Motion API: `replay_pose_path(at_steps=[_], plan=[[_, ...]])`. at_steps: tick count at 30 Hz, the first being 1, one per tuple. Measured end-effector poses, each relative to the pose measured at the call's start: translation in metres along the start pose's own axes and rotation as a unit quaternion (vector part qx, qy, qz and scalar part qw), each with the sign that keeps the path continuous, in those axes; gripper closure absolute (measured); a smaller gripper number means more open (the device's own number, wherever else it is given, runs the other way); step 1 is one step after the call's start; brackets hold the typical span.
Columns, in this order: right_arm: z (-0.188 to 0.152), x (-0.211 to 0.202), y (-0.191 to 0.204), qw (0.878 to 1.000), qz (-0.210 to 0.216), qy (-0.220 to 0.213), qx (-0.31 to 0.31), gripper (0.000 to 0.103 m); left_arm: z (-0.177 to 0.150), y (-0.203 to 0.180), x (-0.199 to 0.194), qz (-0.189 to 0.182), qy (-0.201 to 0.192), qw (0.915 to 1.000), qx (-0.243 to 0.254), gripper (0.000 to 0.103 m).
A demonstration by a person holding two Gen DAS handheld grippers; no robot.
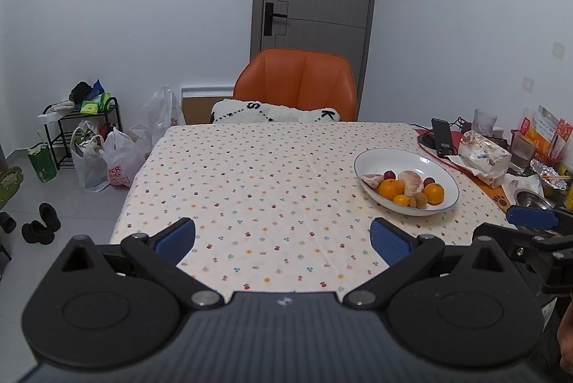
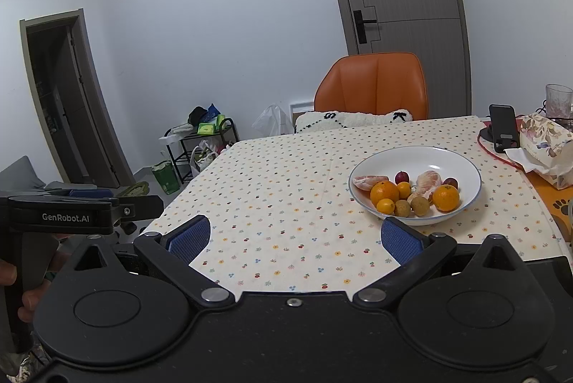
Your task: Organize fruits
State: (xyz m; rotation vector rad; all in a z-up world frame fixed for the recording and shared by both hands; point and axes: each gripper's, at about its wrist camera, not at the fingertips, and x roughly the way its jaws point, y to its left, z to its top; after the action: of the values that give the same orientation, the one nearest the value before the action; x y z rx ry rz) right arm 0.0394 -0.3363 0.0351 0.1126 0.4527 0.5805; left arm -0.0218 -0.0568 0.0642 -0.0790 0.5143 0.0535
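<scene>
We see both tongs, left (image 1: 283, 238) and right (image 2: 293, 238), spread wide and empty over the worktop (image 1: 250, 175). Fruits (image 2: 408, 191) sit in the white bowl (image 2: 469, 168), ahead-right. Phone (image 2: 504, 128) and tissue pack (image 2: 544, 141) crowd behind it; orange chair (image 1: 297, 78) beyond.

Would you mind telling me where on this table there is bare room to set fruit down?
The tablecloth lies bare from the white bowl across to its left edge, back to the orange chair, and forward to both open grippers, left and right. Crowded: the bowl's right side, with the phone, tissue pack and glass.
</scene>
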Motion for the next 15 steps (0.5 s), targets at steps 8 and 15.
replay_pose_path(at_steps=[8, 15], plan=[[-0.0002, -0.0008, 0.0009, 1.000, 0.000, -0.001, 0.000, 0.000, -0.0002, 0.0000, -0.0004, 0.002, -0.003, 1.0000, -0.001, 0.000], [0.0000, -0.0013, 0.0011, 1.000, 0.000, 0.000, 0.000, 0.000, -0.0005, -0.0006, -0.0011, 0.002, -0.004, 1.0000, -0.001, 0.000]])
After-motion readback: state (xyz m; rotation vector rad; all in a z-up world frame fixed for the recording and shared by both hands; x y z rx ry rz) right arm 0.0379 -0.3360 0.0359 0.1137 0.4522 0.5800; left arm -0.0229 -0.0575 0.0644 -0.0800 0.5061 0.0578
